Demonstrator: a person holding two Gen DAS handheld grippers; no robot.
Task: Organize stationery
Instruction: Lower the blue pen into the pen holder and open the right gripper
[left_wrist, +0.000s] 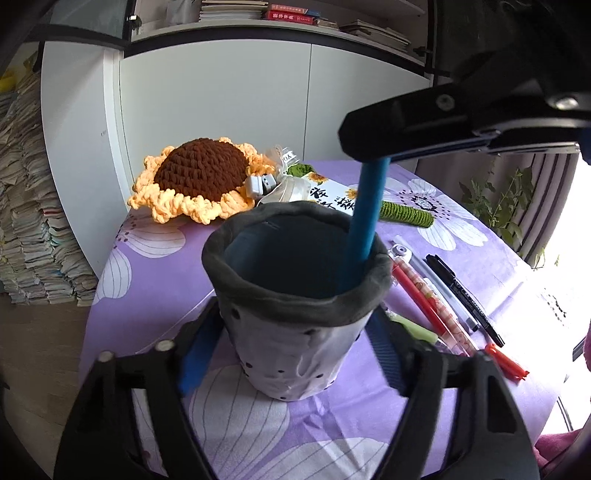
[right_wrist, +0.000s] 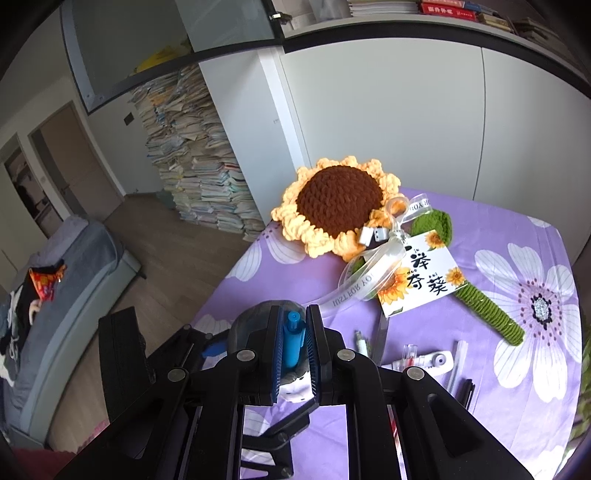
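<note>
My left claw (left_wrist: 291, 347) is pinching the grey fabric pen holder (left_wrist: 295, 317), one blue pad on each side of its lower wall. The holder stands upright on the bench (left_wrist: 147, 295), which carries a purple flower-print cloth. Its rim is folded outward. Inside it, the lower end of a blue pen (left_wrist: 365, 218) rests against the right inner wall.

My right claw (right_wrist: 295, 347) is pressed together on that blue pen (right_wrist: 293, 343), gripping its upper part, capped end up. In the left wrist view this claw enters from the upper right.

To the right of the holder, on the cloth, lie a red pen (left_wrist: 428, 306), a grey pen and a black marker (left_wrist: 465, 299); the marker's print is too small to read.

Behind, a crocheted sunflower (right_wrist: 340, 206) lies flat. Its ribbon reads "JUST FOR YOU". Its card (right_wrist: 417, 280) bears Chinese characters.

Only the right wrist view shows the bed (right_wrist: 66, 266) at left and the full card.
</note>
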